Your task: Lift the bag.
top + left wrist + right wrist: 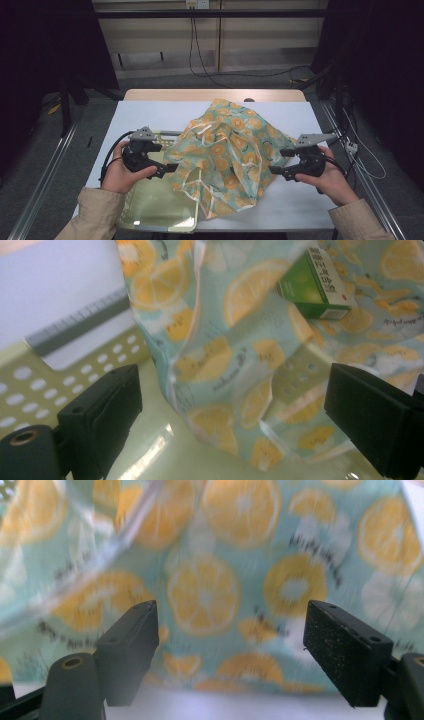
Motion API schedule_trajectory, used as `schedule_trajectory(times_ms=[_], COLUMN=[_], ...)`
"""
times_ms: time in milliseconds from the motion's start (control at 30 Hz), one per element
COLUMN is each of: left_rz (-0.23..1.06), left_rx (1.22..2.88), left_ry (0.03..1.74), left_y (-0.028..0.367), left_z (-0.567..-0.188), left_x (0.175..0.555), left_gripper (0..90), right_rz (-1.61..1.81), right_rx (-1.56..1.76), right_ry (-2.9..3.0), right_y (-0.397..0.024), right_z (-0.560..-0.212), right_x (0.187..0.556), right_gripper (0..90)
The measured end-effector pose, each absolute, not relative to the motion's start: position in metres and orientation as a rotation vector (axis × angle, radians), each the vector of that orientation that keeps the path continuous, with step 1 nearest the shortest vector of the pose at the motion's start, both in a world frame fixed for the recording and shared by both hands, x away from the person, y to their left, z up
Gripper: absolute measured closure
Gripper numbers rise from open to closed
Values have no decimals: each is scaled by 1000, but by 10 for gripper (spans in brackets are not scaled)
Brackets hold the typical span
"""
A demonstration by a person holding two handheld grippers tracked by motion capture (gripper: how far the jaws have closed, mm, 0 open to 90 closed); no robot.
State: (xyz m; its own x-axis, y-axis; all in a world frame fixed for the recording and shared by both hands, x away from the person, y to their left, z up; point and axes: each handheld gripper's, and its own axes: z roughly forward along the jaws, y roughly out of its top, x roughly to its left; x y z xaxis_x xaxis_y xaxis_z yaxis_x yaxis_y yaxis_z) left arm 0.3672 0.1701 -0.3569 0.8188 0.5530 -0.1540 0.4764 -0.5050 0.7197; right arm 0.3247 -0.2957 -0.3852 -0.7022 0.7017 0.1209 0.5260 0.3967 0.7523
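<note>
The lemon-print bag (227, 152) is seen heaped at the middle of the white table (150, 112), its near left part draped into the pale green perforated basket (160, 212). In the high view it is flanked by the left gripper (167, 169) and the right gripper (280, 161). A green carton (315, 282) inside the translucent film is revealed in the left gripper view; blurred print is shown in the right gripper view (215, 595). The long axis of the heap runs from far right to near left. The jaws of both grippers are held wide apart and clamped on nothing, the bag lying just beyond them, between the two
</note>
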Motion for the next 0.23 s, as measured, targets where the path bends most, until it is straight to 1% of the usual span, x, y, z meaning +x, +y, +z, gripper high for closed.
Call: schedule_trajectory(times_ms=[233], left_rz=[139], left_rx=[2212], left_ry=[750], left_y=[178], left_z=[-374], left_x=[353], left_gripper=[82], right_rz=[1176], right_rx=[1122], right_ry=[2430], right_y=[-309], right_z=[-414], right_x=[304], right_gripper=[210])
